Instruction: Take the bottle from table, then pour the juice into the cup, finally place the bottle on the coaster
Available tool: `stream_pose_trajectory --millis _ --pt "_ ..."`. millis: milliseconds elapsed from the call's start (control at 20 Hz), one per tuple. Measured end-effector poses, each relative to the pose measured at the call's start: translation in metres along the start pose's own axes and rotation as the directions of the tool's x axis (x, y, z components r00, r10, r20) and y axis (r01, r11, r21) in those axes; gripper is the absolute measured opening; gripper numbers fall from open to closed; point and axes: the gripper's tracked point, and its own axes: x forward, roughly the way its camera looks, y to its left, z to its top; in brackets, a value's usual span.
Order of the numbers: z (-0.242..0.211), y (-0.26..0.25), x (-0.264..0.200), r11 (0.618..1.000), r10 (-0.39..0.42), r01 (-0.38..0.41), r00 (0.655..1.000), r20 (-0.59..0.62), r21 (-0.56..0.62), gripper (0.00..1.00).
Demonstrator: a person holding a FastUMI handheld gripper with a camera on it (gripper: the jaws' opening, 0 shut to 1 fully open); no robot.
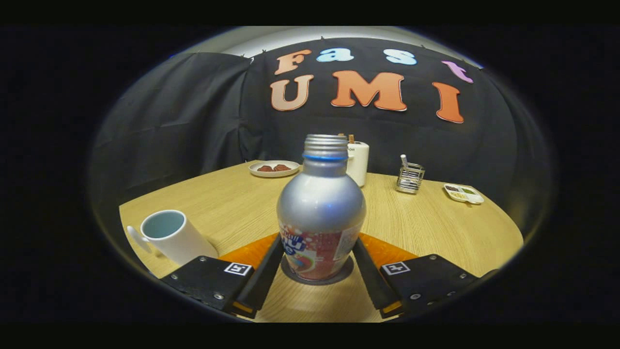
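Gripper clamped on upright silver bottle atop coaster, label unreadable.

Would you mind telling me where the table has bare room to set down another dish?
Bare wood lies between the mug and plate, and between the bottle and sectioned dish. It is crowded around the jaws, which flank the bottle.

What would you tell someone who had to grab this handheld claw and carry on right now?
Gripper: fingers on both sides of the bottle, seemingly pressing its lower body.
Bottle: upright, cap off, standing on the dark round coaster between the fingers.
Cup: on the table, left of the fingers, tilted in this view; its contents can't be judged.
Done: bottle sits on the coaster.
Left: likely just open the fingers and back away.
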Motion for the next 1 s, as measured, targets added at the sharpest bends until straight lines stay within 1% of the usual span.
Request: stream_pose_trajectory --millis 100,200,250,350,550,700,900,1000 --pt "0.000 0.001 -0.002 1.000 0.003 -0.003 1.000 0.005 0.007 0.84" --pt "0.001 0.001 -0.006 1.000 0.003 -0.003 1.000 0.011 0.008 0.89" --pt "0.002 -0.001 -0.008 1.000 -0.002 0.002 1.000 0.012 0.009 0.94" --pt "0.000 -0.002 -0.014 1.000 -0.003 0.003 1.000 0.009 0.014 0.98" --pt "0.010 -0.005 -0.033 1.000 -0.016 0.015 0.999 0.037 0.020 0.98" --pt "0.016 -0.011 -0.056 0.999 -0.031 0.031 0.998 0.052 0.011 0.98" --pt "0.025 -0.030 -0.093 0.996 -0.089 0.088 0.993 0.076 0.017 0.98" --pt "0.026 -0.044 -0.114 0.990 -0.140 0.139 0.987 0.082 0.022 0.97"
